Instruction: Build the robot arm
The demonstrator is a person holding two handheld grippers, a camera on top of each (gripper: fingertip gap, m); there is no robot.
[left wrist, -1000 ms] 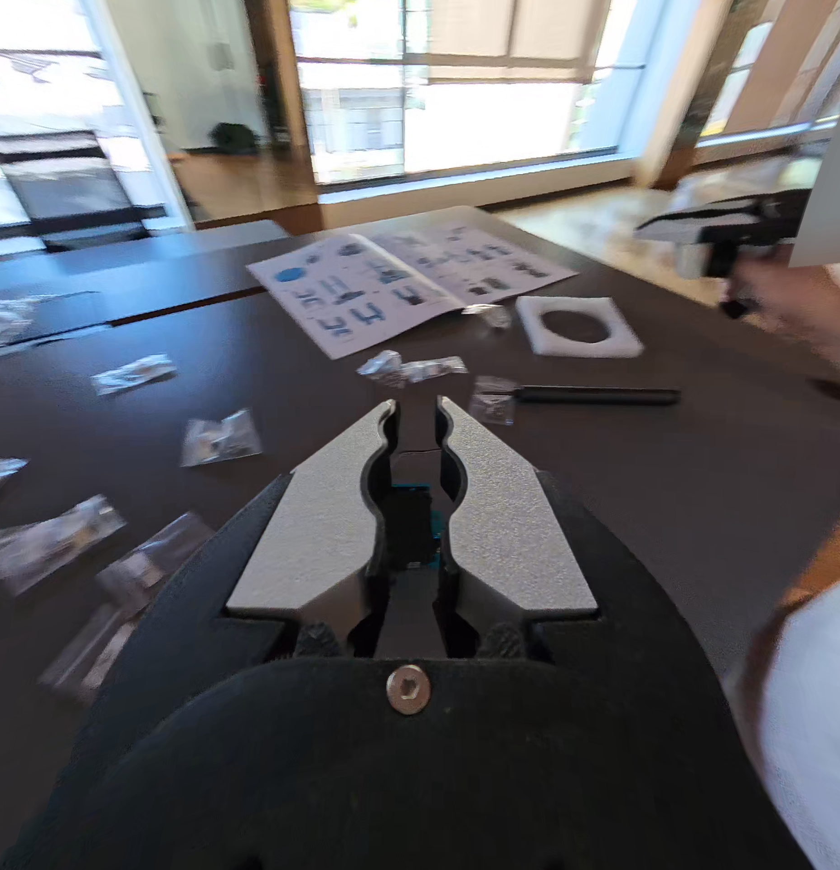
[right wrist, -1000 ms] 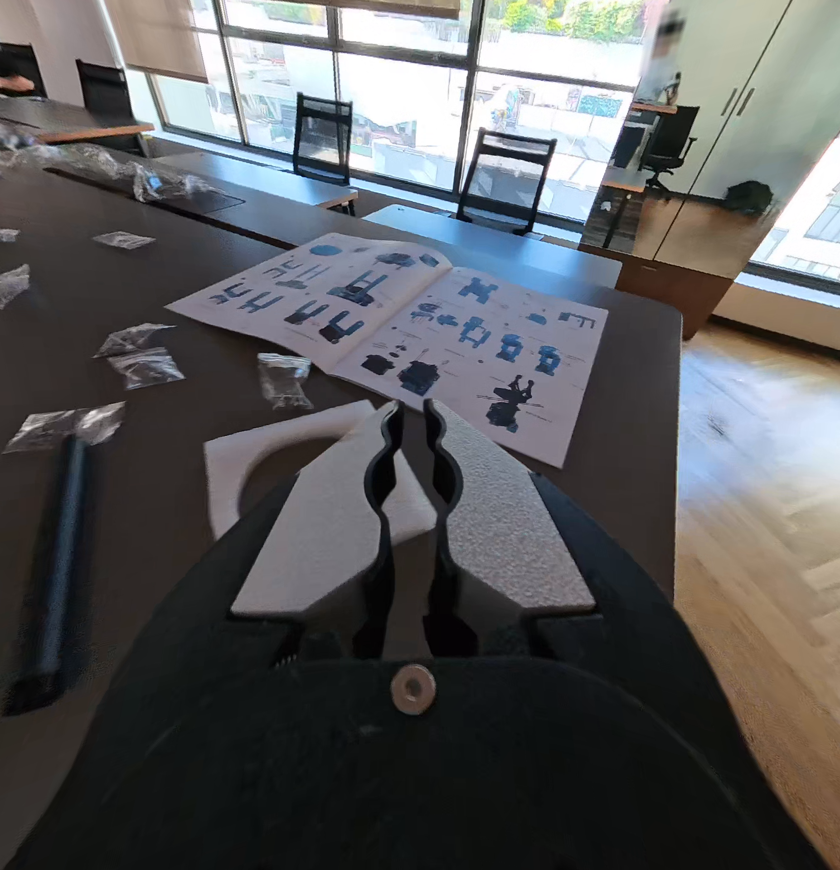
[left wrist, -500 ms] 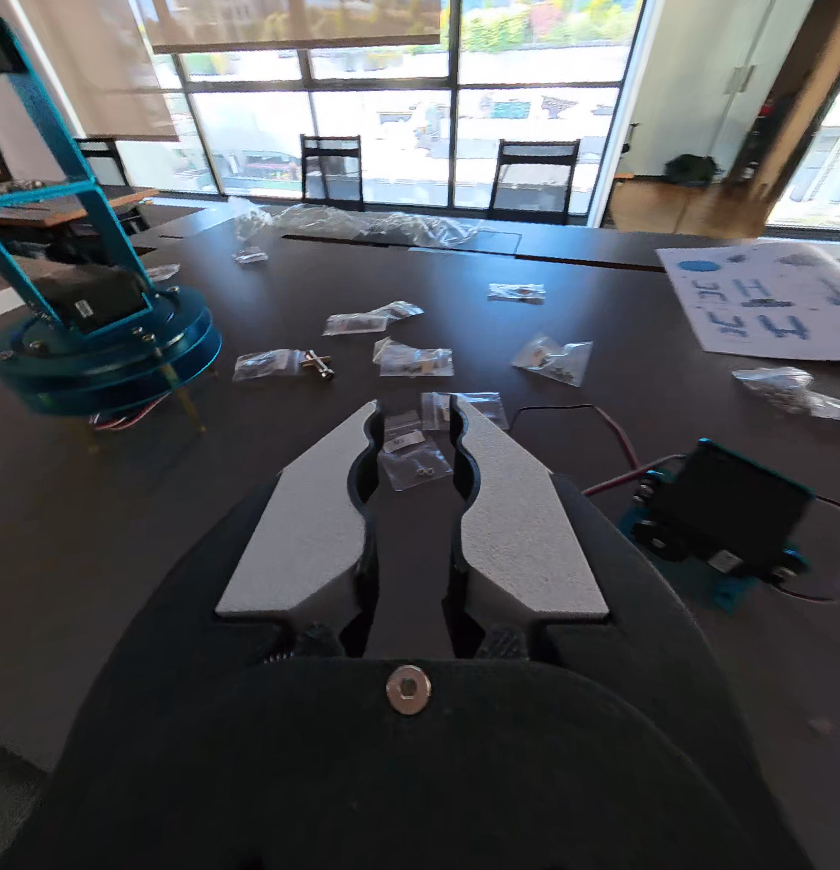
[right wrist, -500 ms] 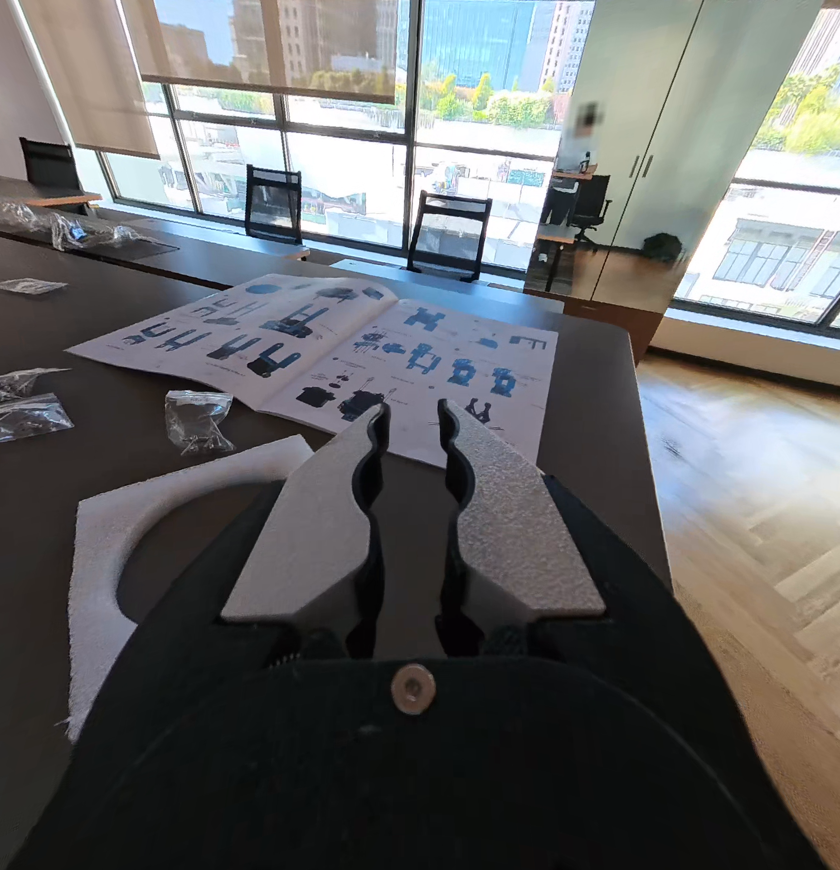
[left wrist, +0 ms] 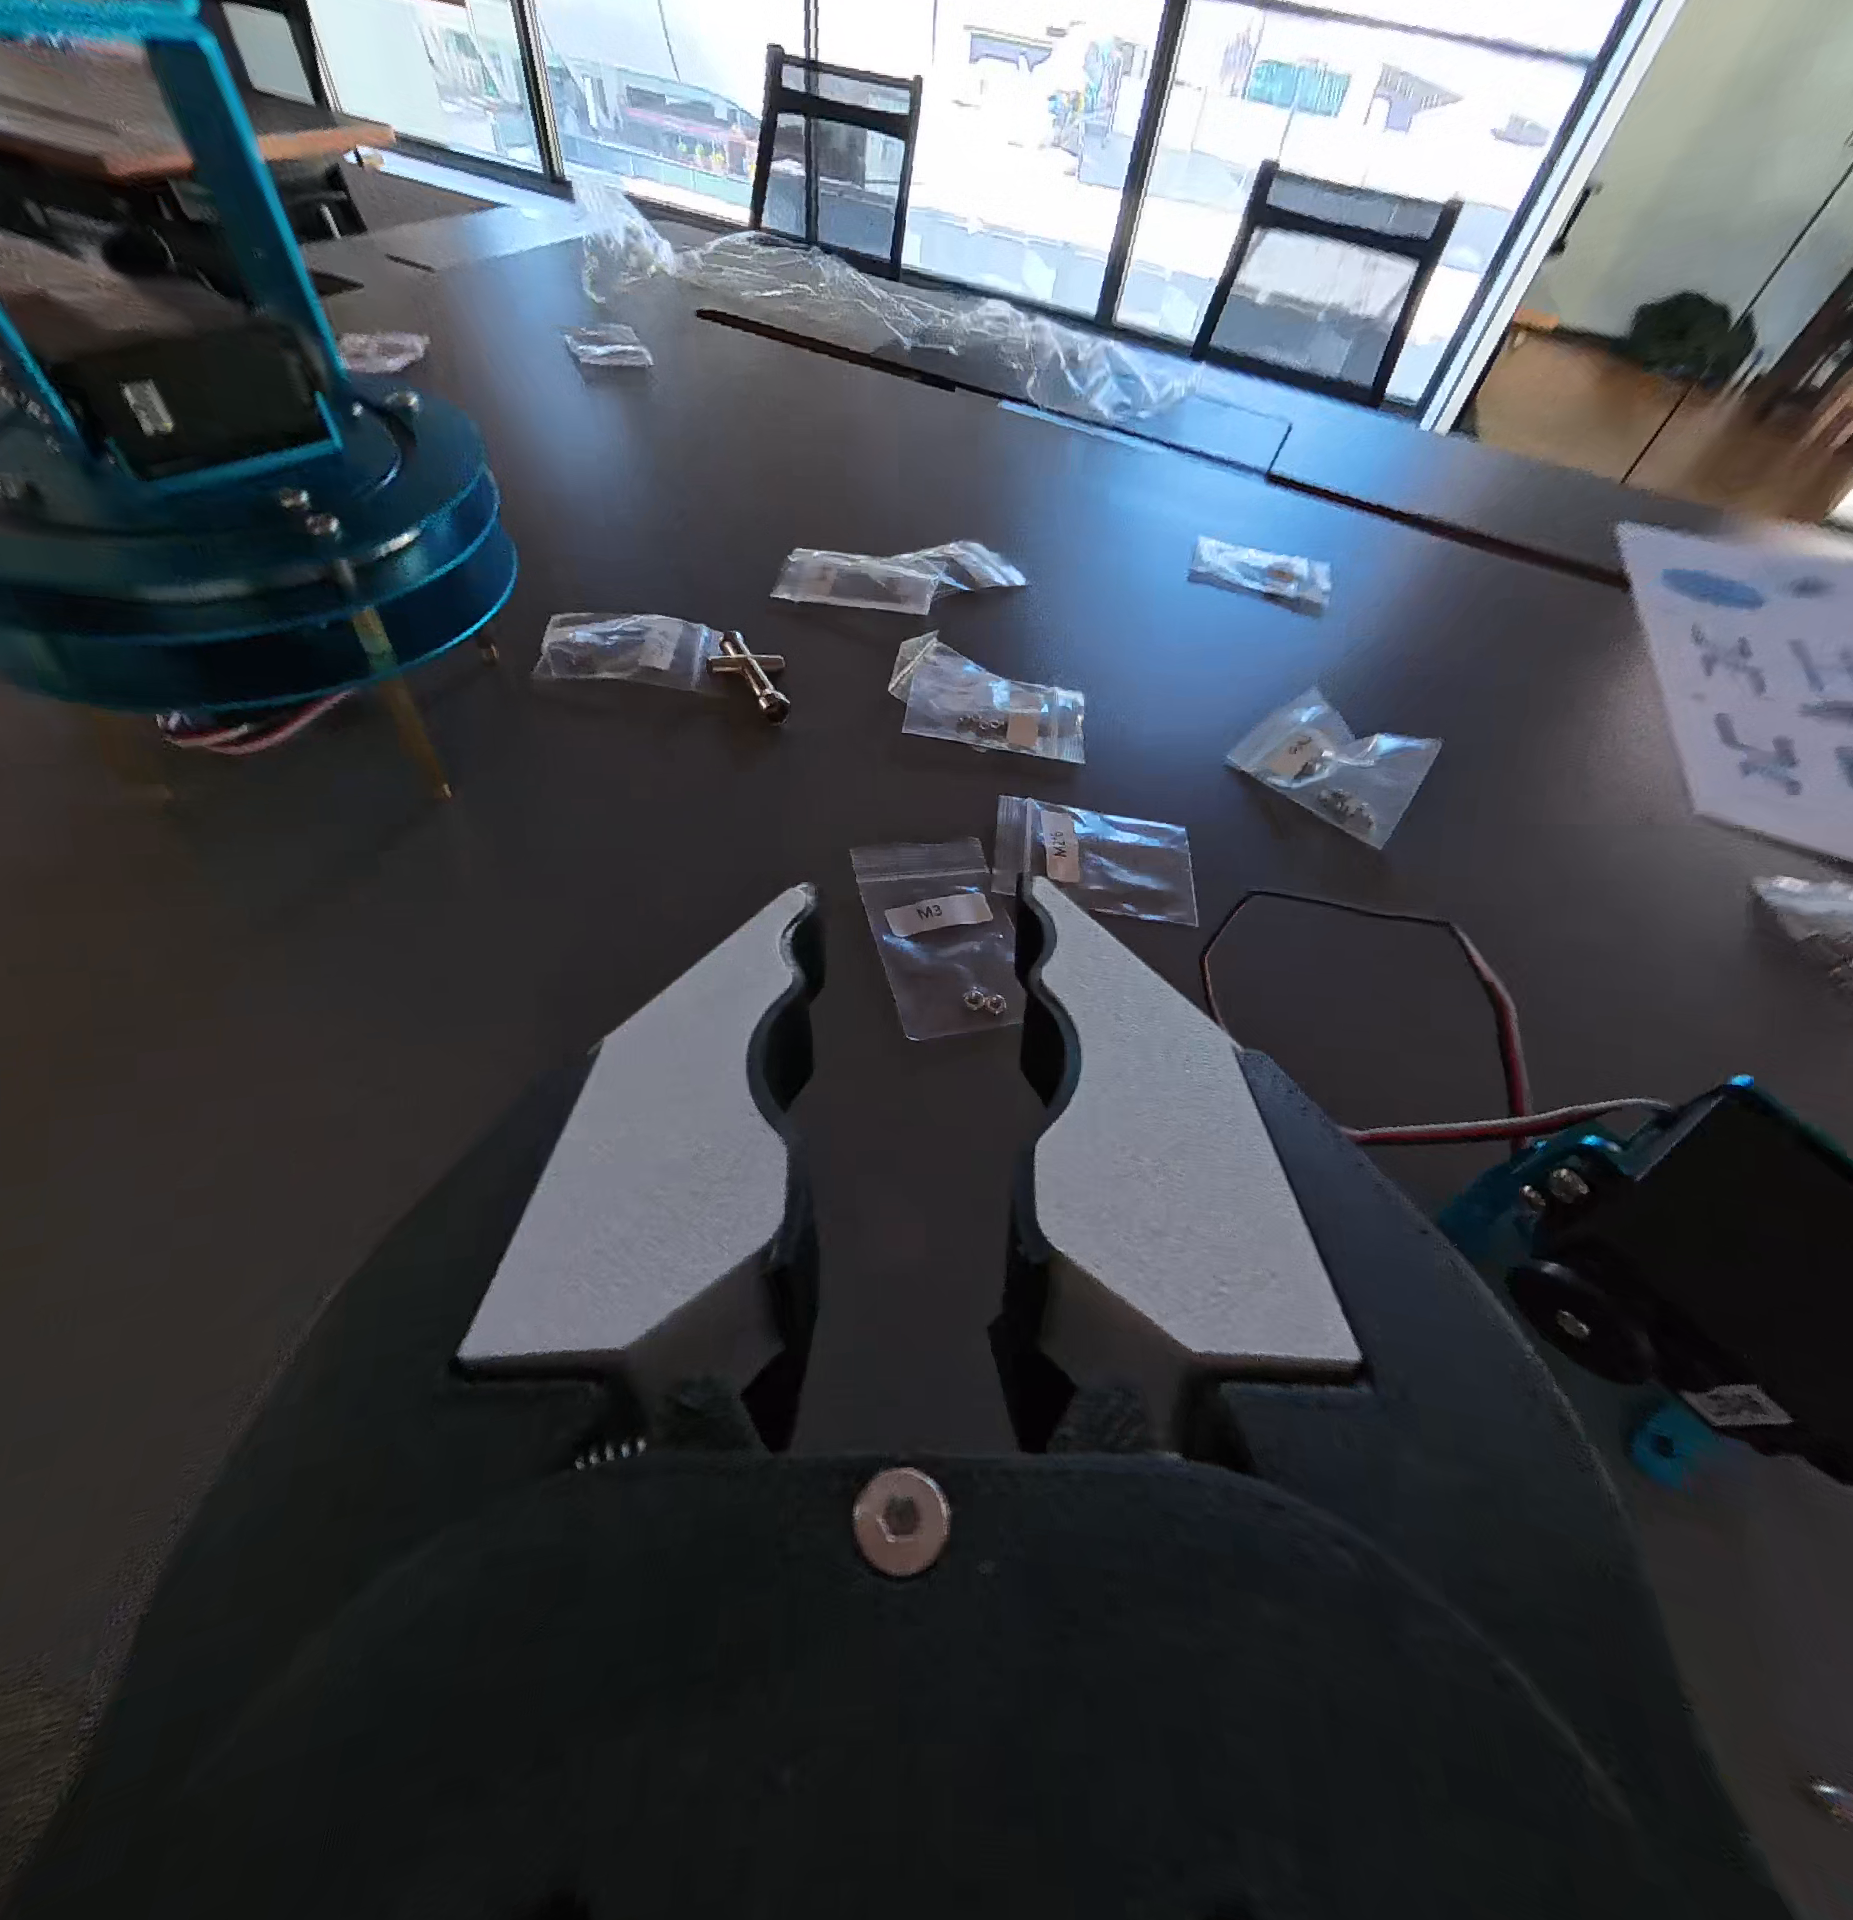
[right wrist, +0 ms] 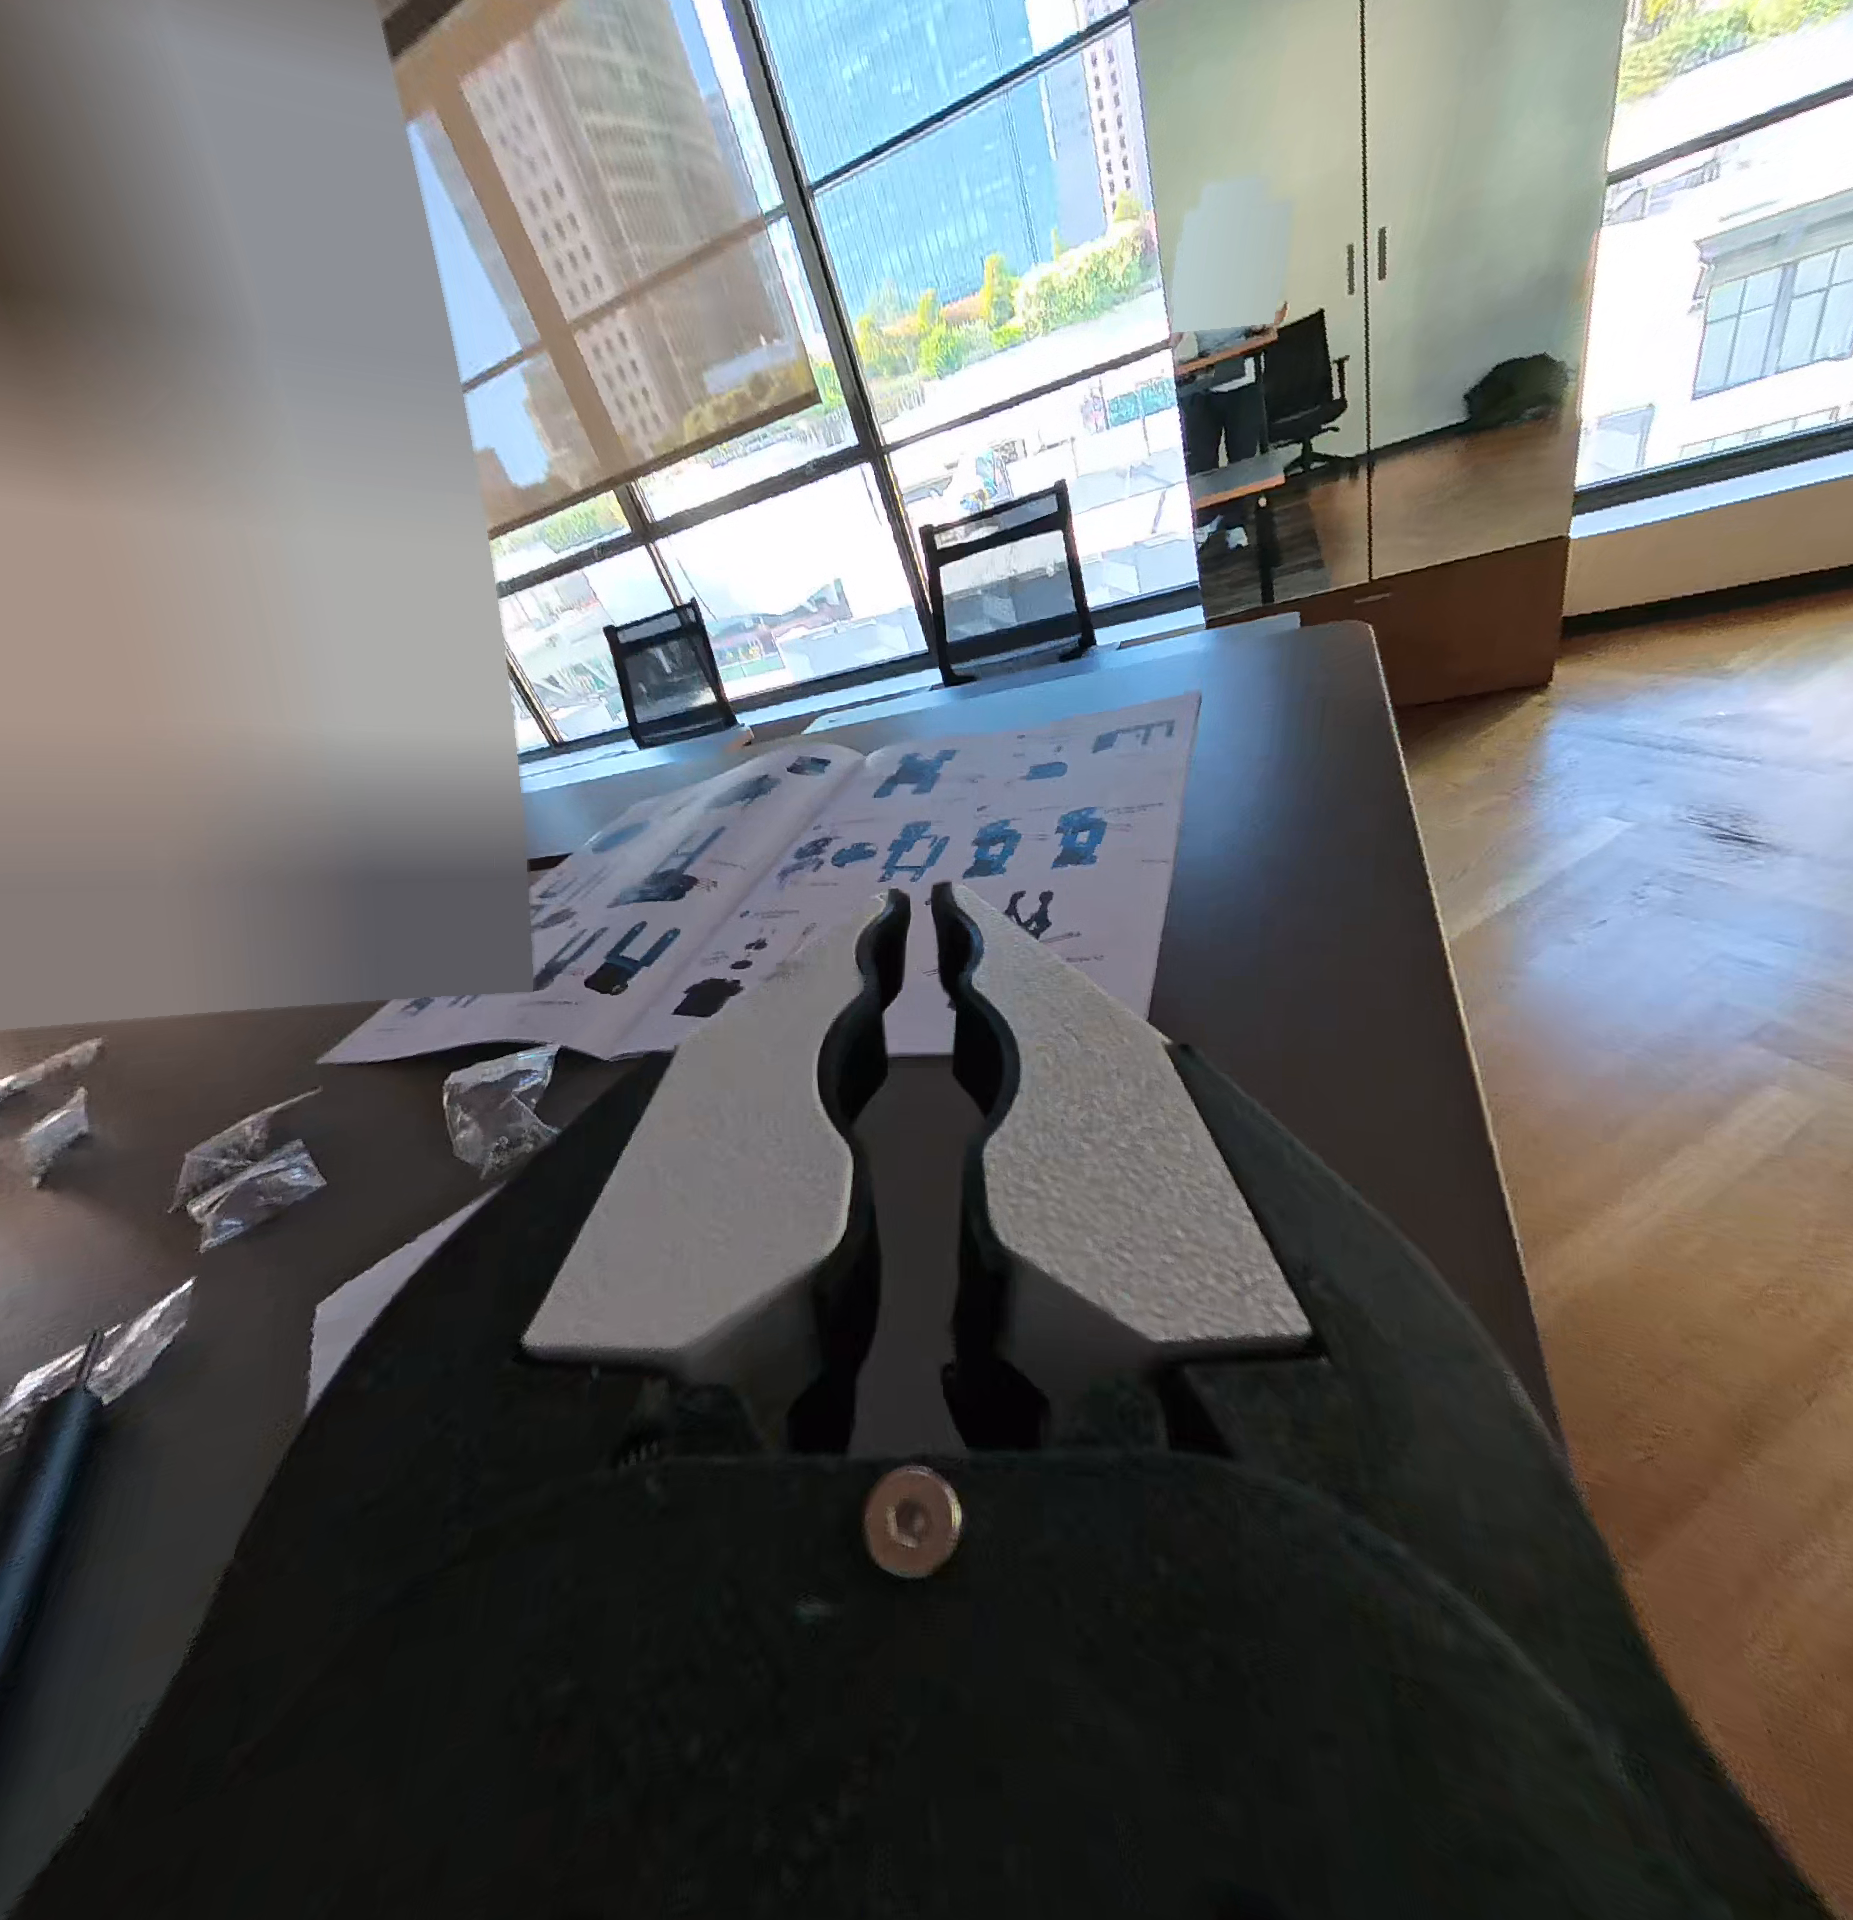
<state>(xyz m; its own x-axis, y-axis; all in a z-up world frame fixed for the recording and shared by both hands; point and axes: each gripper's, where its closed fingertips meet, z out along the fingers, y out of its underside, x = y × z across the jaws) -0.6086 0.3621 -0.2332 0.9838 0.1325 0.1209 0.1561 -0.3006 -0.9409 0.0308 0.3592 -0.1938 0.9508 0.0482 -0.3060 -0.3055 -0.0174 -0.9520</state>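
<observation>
My left gripper [left wrist: 917, 891] is open and empty, low over the dark table [left wrist: 693, 468]. A small clear bag [left wrist: 943, 935] with a white label and two tiny nuts lies flat just past its fingertips, partly between them. A second labelled bag [left wrist: 1104, 860] lies right behind it. A black servo in a blue bracket [left wrist: 1722, 1278] with red and black wires lies on the table to the gripper's right. My right gripper [right wrist: 919, 896] is shut on nothing and is held above the table, pointing over an open instruction booklet [right wrist: 901, 821].
A blue robot base [left wrist: 215, 540] on brass legs stands at the left. A small cross wrench [left wrist: 747, 670] and several parts bags [left wrist: 989, 707] lie beyond. A white foam piece [right wrist: 382, 1320], a black screwdriver [right wrist: 18, 1507] and bags [right wrist: 241, 1174] lie left of the right gripper. The table edge [right wrist: 1441, 935] drops to wooden floor. My right fingertips sit around 65 cm from my left ones. My left tips are roughly 15 cm from the blue robot base [left wrist: 215, 540].
The left gripper let go of the servo, swung left toward the parts bags and opened wider. The right gripper tilted upward and its jaws closed in.
</observation>
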